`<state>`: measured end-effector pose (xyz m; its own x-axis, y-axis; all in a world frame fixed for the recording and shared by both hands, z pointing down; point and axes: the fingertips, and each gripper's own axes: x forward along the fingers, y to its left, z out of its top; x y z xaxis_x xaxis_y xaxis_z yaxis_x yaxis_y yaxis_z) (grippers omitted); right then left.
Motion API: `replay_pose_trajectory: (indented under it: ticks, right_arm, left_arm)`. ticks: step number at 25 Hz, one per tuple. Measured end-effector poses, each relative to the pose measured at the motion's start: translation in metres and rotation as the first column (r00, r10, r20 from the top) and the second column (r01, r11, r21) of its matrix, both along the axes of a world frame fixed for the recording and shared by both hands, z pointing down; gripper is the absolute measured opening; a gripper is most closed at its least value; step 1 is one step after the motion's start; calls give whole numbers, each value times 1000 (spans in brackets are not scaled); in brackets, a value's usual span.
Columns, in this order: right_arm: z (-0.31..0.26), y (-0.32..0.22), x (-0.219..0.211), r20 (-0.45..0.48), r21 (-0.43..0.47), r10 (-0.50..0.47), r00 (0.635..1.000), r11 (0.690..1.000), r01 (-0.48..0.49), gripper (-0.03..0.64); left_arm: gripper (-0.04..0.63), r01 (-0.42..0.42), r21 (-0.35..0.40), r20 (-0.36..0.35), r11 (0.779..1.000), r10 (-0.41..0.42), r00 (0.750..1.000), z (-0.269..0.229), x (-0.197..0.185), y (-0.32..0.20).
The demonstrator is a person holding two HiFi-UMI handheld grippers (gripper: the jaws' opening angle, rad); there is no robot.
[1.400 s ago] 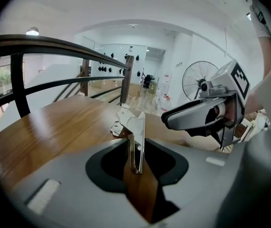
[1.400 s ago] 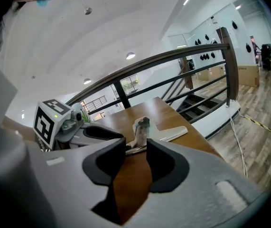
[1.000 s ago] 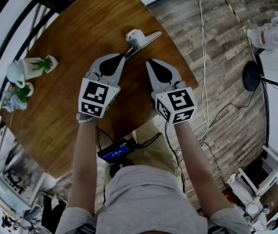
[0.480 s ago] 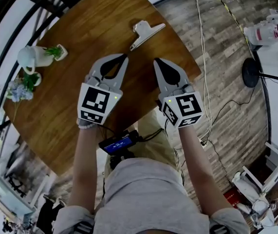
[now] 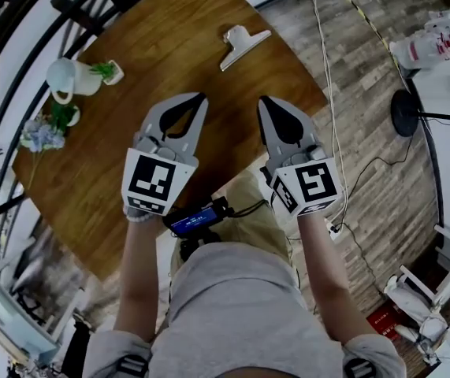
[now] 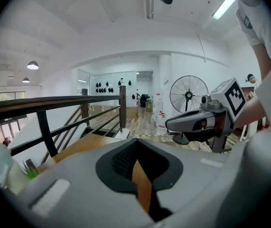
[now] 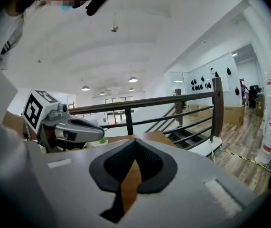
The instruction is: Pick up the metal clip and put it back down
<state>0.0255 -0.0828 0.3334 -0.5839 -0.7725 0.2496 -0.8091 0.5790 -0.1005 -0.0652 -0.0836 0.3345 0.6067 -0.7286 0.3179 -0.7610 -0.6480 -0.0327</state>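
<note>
Jaws pressed together on nothing, the left gripper (image 5: 202, 96) and the right gripper (image 5: 262, 99) hang side by side nearest the person, above the near part of the wooden table (image 5: 122, 156), tips pointing away. Well beyond those tips, near the table's far edge, the metal clip (image 5: 244, 44) lies flat and alone. Its long axis runs diagonally from near-left to far-right, and its handle tab sticks out on the far-left side. A second ago the clip sat just at the left gripper's tip, looking tilted; since then both grippers have drawn back toward the person, jaws closed throughout
</note>
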Motion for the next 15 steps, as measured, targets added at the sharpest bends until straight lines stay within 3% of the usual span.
replay_pose_trajectory:
  ticks: [15]
  right_arm:
    - [-29, 40, 3, -17, 59, 26, 1000, 998, -25, -2]
  left_arm:
    - [12, -31, 74, -16, 997, 32, 999, -37, -12, 46]
